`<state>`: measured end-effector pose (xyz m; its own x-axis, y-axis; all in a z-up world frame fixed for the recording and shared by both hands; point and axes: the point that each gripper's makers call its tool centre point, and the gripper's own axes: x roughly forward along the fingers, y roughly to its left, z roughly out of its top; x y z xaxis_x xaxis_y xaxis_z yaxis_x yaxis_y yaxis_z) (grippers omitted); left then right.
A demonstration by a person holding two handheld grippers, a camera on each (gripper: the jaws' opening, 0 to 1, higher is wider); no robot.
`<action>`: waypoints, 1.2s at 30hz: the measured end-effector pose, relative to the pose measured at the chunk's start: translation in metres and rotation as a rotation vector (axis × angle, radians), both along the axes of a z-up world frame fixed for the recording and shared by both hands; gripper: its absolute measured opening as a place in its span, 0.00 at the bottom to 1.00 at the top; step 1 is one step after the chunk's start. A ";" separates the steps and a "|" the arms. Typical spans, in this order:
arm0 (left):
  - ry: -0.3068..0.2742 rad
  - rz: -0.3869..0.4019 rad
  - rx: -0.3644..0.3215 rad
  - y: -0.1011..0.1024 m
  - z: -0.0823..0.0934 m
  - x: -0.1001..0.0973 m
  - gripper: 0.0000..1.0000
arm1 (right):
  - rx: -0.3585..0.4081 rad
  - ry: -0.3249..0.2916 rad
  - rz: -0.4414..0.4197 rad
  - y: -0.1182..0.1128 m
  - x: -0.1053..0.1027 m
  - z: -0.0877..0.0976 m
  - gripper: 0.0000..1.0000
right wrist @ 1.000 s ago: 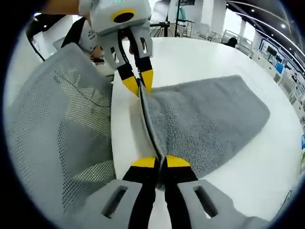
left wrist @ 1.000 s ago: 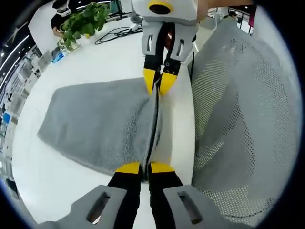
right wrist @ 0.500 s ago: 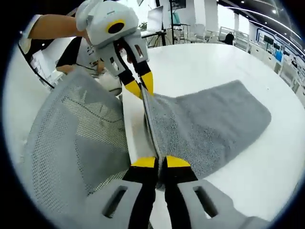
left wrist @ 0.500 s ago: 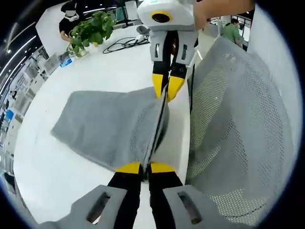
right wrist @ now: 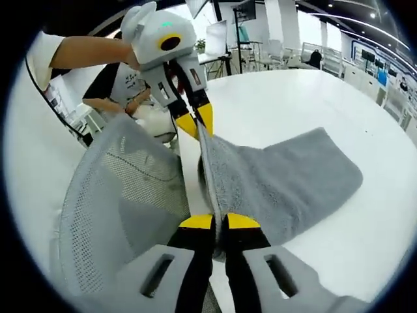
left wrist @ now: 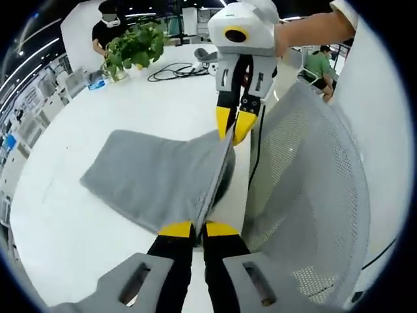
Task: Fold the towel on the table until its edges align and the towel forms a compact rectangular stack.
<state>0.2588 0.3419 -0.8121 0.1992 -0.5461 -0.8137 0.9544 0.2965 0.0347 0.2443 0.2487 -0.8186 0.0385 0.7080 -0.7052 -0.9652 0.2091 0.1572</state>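
Two hand-held grippers of mine pinch the same raised edge of the grey towel [left wrist: 156,179], one at each end. In the left gripper view, my left hand-held gripper [left wrist: 191,229] has its yellow-tipped jaws clenched on the near corner of that edge, and my right hand-held gripper [left wrist: 234,127] comes in from the top, jaws closed on the far corner. In the right gripper view the arrangement is mirrored: my right hand-held gripper [right wrist: 218,222] grips the near corner, and my left hand-held gripper [right wrist: 197,124] holds the far one. The edge between them is lifted off the white table [left wrist: 71,215] and stretched taut, running as a nearly straight line from one pair of jaws to the other, close to the table's border. From that lifted edge the towel slopes down and spreads out flat across the table, its long axis pointing away from the held edge toward the middle of the table. The far end lies flat with rounded corners. Just beside the held edge, off the table, stands a grey mesh chair [left wrist: 306,208], its backrest near the towel [right wrist: 280,186] in both views. A potted plant [left wrist: 133,45] and a black cable [left wrist: 176,68] sit at the far side of the table, well apart from the towel.
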 end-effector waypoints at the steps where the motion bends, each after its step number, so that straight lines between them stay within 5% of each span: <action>1: 0.000 -0.002 -0.004 0.000 0.003 0.000 0.05 | 0.002 -0.004 0.002 0.000 0.000 0.003 0.03; 20: 0.004 -0.023 -0.126 -0.017 0.071 0.024 0.04 | 0.082 -0.016 -0.028 -0.006 0.019 0.064 0.03; 36: -0.066 0.065 -0.120 -0.017 0.062 0.088 0.04 | 0.055 -0.065 -0.182 -0.007 0.075 0.063 0.03</action>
